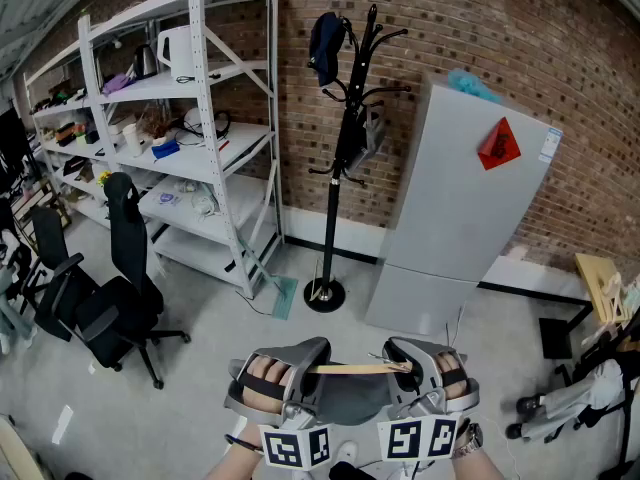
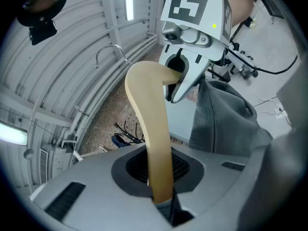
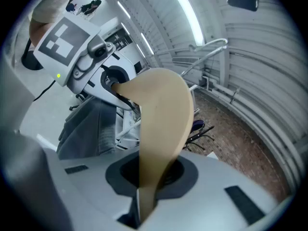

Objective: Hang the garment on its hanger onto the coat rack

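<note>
Far left: white metal shelving unit (image 1: 205, 118), its clutter too small to identify. In front of it, black office chairs (image 1: 115, 293), partly cut off by the frame edge.

Low centre, left tool (image 1: 300, 370): jaws nearly together, clamped on one end of the pale wooden coat hanger (image 1: 350, 369). The left gripper view confirms this, with the hanger arm (image 2: 150, 124) rising out of the closed jaws (image 2: 161, 201) and its tip buried between them.

The hanger lies level between the two tools, well short of the black metal coat rack (image 1: 338, 158), which stands by the brick wall. The hanger's thin metal hook (image 2: 108, 54) shows only in the gripper views. The grey knit garment (image 1: 355, 403) hangs under the bar, mostly hidden by the tools in the head view. A fold of it (image 2: 224, 121) is clearer in the left gripper view.

A dark item (image 1: 325, 46) already hangs on the rack's top; I cannot tell what kind.

Right tool (image 1: 405, 366): jaws likewise pinched shut on the hanger's other end (image 3: 161, 114), tip hidden in the gap (image 3: 142, 206).

Right: tall grey cabinet (image 1: 455, 218).
</note>
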### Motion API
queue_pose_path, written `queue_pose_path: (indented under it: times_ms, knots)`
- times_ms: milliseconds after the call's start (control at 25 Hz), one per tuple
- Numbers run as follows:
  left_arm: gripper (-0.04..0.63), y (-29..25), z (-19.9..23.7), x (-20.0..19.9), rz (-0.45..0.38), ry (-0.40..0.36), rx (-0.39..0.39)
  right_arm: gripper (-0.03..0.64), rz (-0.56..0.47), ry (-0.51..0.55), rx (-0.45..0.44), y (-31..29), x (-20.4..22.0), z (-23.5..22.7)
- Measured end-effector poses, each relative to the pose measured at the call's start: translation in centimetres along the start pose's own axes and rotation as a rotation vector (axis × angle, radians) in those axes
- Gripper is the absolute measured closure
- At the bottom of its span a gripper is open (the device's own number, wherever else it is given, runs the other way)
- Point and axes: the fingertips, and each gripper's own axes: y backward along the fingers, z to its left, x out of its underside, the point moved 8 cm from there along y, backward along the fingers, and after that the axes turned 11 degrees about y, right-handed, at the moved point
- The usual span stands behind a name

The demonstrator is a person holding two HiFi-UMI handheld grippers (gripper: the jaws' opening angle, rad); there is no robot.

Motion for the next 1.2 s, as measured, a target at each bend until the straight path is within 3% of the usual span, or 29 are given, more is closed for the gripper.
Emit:
queue_pose_path:
  times_ms: [560, 1200]
  knots:
    - [0.565, 5.9, 0.5, -0.8, 0.000, -0.056, -0.034, 0.583, -0.020, -0.047, -0.011, 4.6, -3.4, 1.8]
    - [0.565, 4.2, -3.2, -6.1, 0.059, -0.052, -0.051, 0.583, -0.093, -0.054, -0.008, 7.3, 2.6, 0.3]
